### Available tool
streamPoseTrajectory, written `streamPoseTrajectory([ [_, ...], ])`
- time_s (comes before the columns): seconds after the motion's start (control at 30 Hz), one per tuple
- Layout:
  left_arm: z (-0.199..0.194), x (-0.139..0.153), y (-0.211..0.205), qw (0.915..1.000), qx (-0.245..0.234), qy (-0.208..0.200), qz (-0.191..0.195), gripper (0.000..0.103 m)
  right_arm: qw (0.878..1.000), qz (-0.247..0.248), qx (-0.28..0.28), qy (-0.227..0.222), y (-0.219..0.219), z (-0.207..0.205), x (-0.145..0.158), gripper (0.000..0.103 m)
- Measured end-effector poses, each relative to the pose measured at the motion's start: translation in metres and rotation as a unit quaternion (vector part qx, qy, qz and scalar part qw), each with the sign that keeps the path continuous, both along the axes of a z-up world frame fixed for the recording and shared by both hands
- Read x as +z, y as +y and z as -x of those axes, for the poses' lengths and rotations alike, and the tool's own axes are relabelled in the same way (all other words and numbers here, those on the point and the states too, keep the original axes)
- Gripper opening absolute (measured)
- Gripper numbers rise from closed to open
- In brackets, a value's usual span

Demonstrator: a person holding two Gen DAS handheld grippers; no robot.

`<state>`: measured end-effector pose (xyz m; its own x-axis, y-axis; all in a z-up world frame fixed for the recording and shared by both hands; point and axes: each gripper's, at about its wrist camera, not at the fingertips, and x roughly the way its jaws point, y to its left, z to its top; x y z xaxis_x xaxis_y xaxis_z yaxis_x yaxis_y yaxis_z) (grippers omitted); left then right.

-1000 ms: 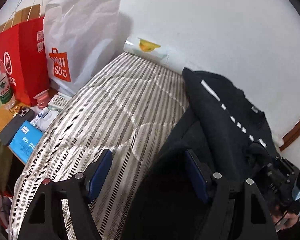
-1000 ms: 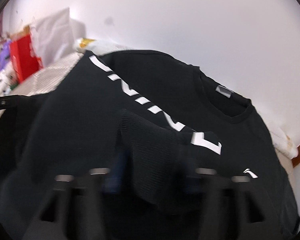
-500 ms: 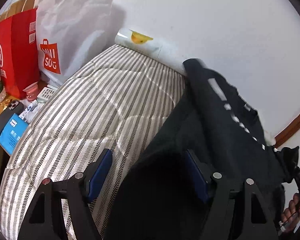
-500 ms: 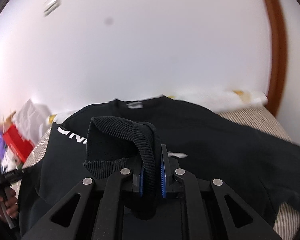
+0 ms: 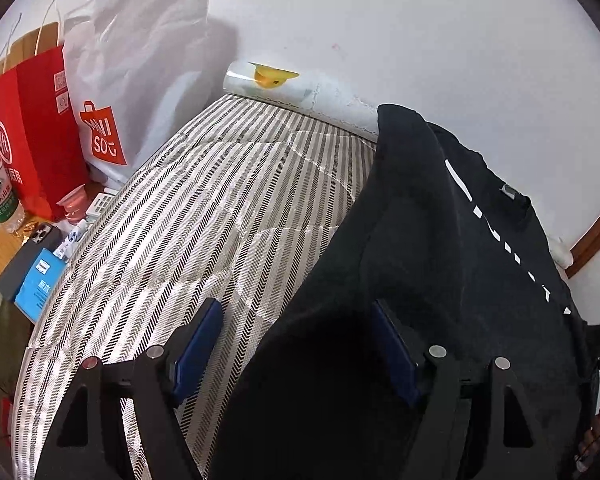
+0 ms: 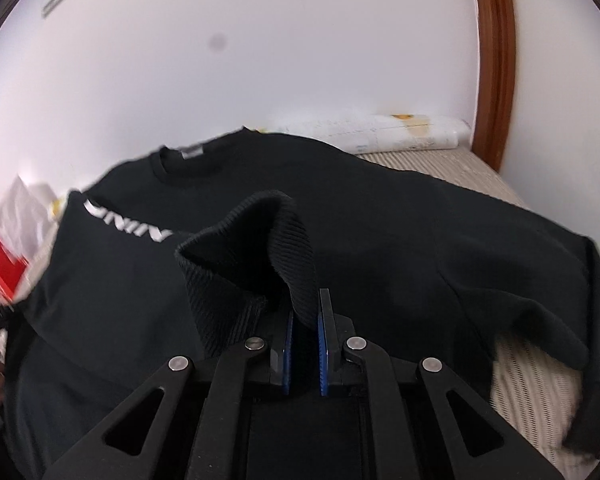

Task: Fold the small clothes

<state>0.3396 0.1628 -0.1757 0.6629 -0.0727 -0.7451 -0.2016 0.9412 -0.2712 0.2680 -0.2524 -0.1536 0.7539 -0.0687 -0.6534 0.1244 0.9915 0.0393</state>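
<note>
black sweatshirt: soft, heavy knit, pinched at a ribbed edge

left wrist view: the black sweatshirt (image 5: 440, 240) is seen spread over the right part of the striped mattress (image 5: 204, 224), its far edge against the white wall. the left gripper (image 5: 300, 344) is held with its jaws well apart; dark cloth lies between and under them, close beside the right pad, but no pinch is shown. paper bags (image 5: 60, 120) and small clutter are seen well off to the left.

right wrist view: the right gripper (image 6: 305, 320) is clamped on a ribbed cuff (image 6: 260, 248), with the blue pads nearly together and the knit standing up in a limp loop. the body of the garment is seen draped across the bed, with the neckline toward the wall.

the fabric is judged soft, thick and floppy, fairly heavy for cloth, not slippery and not fragile. it is best taken at ribbed bands or seams, where the cloth is doubled; a single flat layer is likely to sag and drag.
</note>
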Motion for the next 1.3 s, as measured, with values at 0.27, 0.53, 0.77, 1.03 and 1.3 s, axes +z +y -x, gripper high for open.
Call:
streamPoseTrajectory([
  [0.27, -0.001, -0.001, 0.001, 1.0000, -0.001, -0.001, 0.003, 0.075, 0.999, -0.003, 0.015, -0.036, -0.006, 0.015, 0.027, 0.067],
  [0.53, -0.002, -0.001, 0.001, 1.0000, -0.003, -0.002, 0.003, 0.076, 0.999, 0.007, 0.028, -0.029, 0.004, 0.012, 0.018, 0.076],
  [0.77, -0.002, -0.001, 0.000, 1.0000, -0.006, -0.002, -0.002, 0.077, 0.994, 0.046, 0.089, -0.033, 0.013, 0.027, 0.017, 0.076],
  [1.03, -0.002, -0.002, -0.001, 0.9999, -0.008, -0.003, -0.005, 0.077, 0.988, 0.065, 0.142, 0.020, 0.013, -0.007, 0.009, 0.076],
  [1.3, -0.002, -0.002, -0.001, 0.9999, -0.009, -0.003, -0.005, 0.077, 0.984, 0.027, 0.162, 0.073, -0.003, -0.024, -0.009, 0.051],
])
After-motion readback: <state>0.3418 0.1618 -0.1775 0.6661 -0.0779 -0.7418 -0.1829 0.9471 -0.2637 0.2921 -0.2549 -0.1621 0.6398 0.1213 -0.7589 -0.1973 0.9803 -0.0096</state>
